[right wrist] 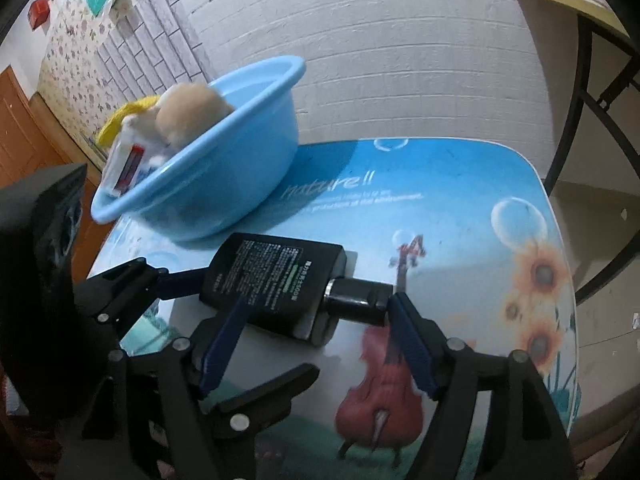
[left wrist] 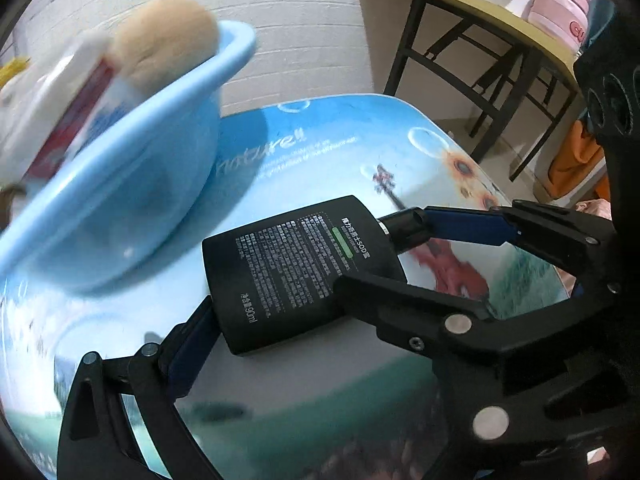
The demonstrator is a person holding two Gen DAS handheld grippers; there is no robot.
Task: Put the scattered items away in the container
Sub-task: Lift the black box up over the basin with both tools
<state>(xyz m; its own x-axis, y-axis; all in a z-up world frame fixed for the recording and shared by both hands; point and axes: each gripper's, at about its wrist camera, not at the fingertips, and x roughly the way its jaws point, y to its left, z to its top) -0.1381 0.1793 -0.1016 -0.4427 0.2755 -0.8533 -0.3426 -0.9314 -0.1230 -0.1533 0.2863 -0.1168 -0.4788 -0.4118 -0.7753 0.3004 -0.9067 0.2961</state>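
A flat black bottle with white print lies on the printed table, its black cap pointing right. My left gripper spans the bottle lengthwise, one blue pad at its base and one at the cap. My right gripper is open, one finger over the bottle body, the other beside the cap. The light blue basin stands behind the bottle; it holds a tan plush toy, a tube and a yellow item. The basin also shows in the left wrist view.
A white brick wall stands behind the table. A wooden desk with black metal legs stands at the right, with pink things on it. The table's right edge drops to the floor.
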